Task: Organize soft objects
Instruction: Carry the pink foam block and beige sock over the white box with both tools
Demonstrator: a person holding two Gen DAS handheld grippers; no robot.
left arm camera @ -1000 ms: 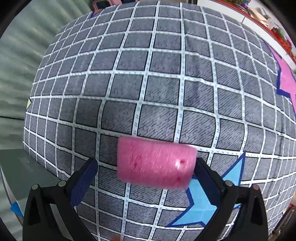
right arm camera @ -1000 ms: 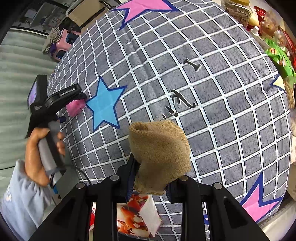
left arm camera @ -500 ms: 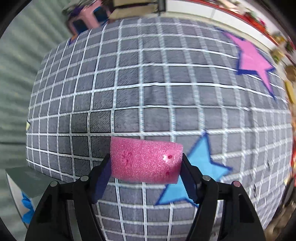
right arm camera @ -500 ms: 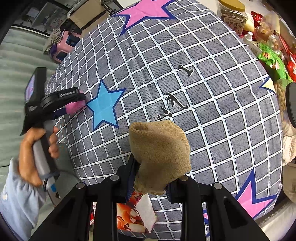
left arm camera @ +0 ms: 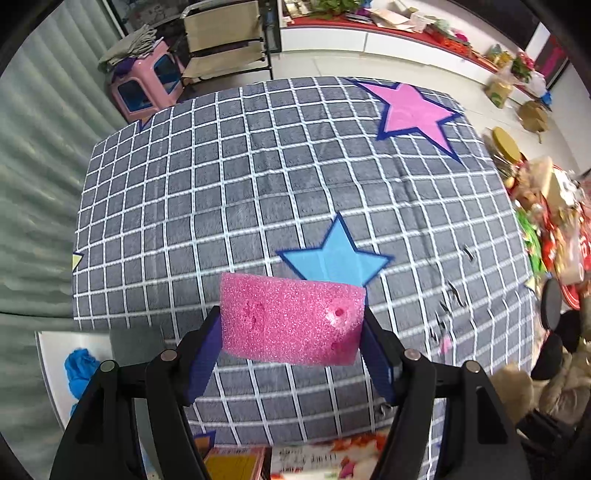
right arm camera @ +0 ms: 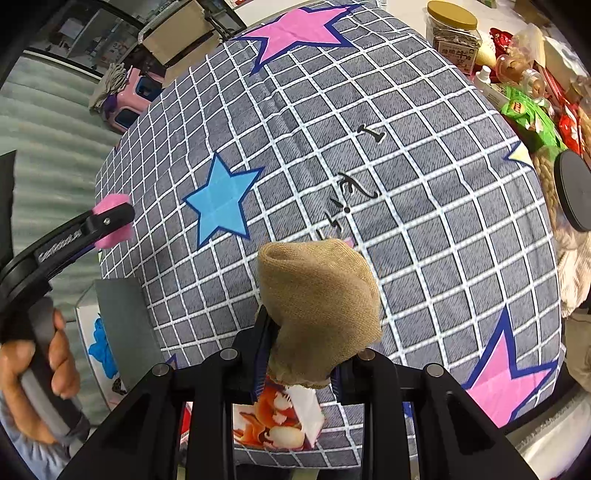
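Note:
My left gripper [left arm camera: 291, 325] is shut on a pink foam block [left arm camera: 288, 314], its blue pads pressing both ends, and holds it well above the grey checked blanket [left arm camera: 240, 177]. In the right wrist view the same left gripper [right arm camera: 110, 221] shows at the left edge with the pink foam block [right arm camera: 110, 201] in it and a hand on its handle. My right gripper [right arm camera: 303, 350] is shut on a rolled tan sock [right arm camera: 321, 295] that stands up between the fingers and hides their tips. It hangs over the blanket's near edge.
A clear bin [left arm camera: 48, 369] holding something blue [left arm camera: 79, 367] stands by the blanket's near left corner. A printed tissue pack [right arm camera: 277, 417] lies at the front edge. Snack packets and a jar [right arm camera: 454, 33] crowd the right side. A pink stool [left arm camera: 144, 85] and folding chair [left arm camera: 221, 40] stand beyond.
The left gripper closed on the pink foam block and lifted it high off the blanket, rolling somewhat. The right gripper rose slightly, still holding the sock.

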